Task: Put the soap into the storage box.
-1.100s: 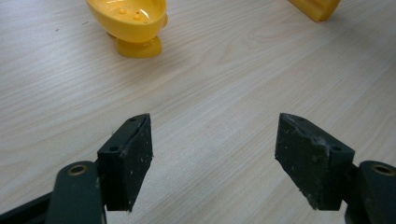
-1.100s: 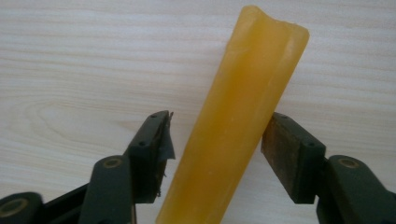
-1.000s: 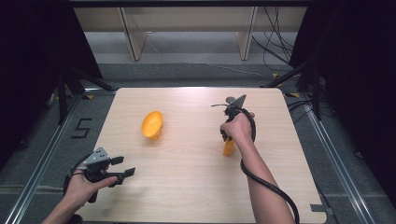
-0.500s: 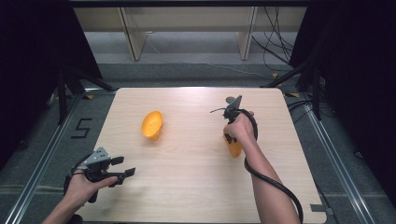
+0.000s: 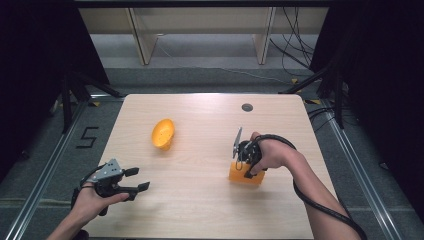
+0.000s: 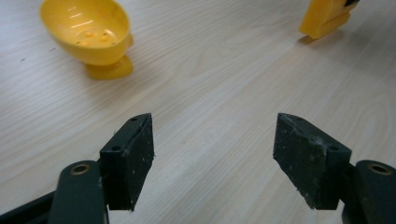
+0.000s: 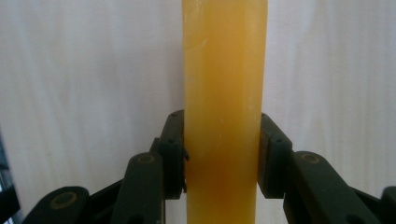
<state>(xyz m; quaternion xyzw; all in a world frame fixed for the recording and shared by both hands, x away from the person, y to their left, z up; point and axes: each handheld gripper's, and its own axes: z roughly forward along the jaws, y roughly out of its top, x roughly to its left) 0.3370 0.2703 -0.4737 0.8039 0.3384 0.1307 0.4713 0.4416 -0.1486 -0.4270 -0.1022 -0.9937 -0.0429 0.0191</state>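
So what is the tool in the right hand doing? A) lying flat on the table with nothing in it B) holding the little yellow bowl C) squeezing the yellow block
C: in the right gripper view, the right tool has both pads pressed against the sides of the yellow block, while the yellow bowl sits apart on the table.

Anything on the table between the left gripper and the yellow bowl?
Nothing: bare wood between the open left gripper and the yellow bowl, per the left gripper view; the high view agrees.

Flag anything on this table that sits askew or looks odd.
The yellow cup lies tipped on its side near the table's left-centre, its opening facing sideways rather than up. The orange block, clamped in the right gripper, looks normal.
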